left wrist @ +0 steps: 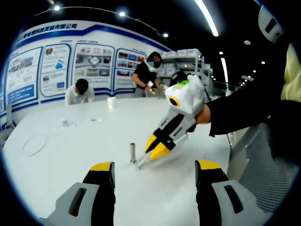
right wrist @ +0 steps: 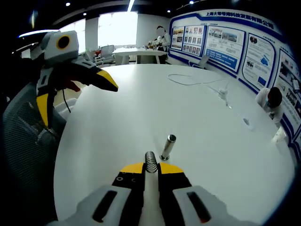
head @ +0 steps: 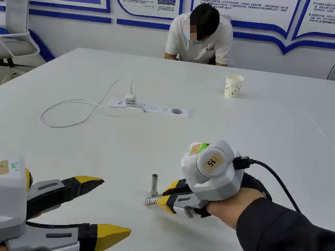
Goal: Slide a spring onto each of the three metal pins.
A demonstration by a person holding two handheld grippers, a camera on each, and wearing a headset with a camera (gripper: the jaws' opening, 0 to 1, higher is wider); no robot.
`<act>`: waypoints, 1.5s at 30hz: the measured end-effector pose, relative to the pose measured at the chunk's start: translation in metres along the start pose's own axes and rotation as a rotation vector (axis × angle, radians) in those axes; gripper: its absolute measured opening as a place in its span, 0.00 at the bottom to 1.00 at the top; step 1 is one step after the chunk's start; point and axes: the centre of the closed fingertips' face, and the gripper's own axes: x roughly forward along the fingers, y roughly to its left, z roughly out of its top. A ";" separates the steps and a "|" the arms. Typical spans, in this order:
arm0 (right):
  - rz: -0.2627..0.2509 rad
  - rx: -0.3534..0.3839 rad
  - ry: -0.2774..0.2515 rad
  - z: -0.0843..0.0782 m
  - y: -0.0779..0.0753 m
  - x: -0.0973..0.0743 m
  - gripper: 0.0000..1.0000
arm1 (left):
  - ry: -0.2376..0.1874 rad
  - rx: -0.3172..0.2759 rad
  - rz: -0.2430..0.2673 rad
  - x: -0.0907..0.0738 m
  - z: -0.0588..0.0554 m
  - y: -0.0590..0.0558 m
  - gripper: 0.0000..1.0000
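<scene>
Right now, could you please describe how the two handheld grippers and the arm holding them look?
The left gripper and right gripper both have pale grey bodies, black jaws and yellow tips. The right one carries a round tan numbered label, a green sticker and a black cable. The person wears a dark sleeve.

Big white desk (head: 104, 151) is taking up most of the room. Blue-trimmed poster boards (left wrist: 56, 66) are lining the wall. Ceiling strip light (left wrist: 207, 19) is glowing, and a window (right wrist: 113, 28) is blowing out bright. A person (head: 199, 36) is sitting at the desk's far edge. A white chair (head: 15, 44) is standing at the head view's left.
</scene>
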 end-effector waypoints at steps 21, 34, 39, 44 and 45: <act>-0.001 -0.014 -0.006 0.009 0.001 -0.013 0.12 | -0.002 0.003 -0.004 0.002 0.001 0.000 0.70; 0.021 -0.016 -0.024 0.022 0.009 -0.033 0.12 | 0.012 0.021 -0.023 0.006 -0.001 -0.003 0.70; 0.034 -0.032 -0.018 0.023 0.018 -0.037 0.12 | 0.037 0.039 -0.050 0.015 -0.007 -0.007 0.68; 0.053 -0.039 -0.016 0.025 0.025 -0.042 0.12 | 0.060 0.061 -0.070 0.021 -0.011 -0.009 0.66; 0.058 -0.038 -0.017 0.026 0.026 -0.042 0.12 | 0.064 0.064 -0.072 0.021 -0.011 -0.008 0.66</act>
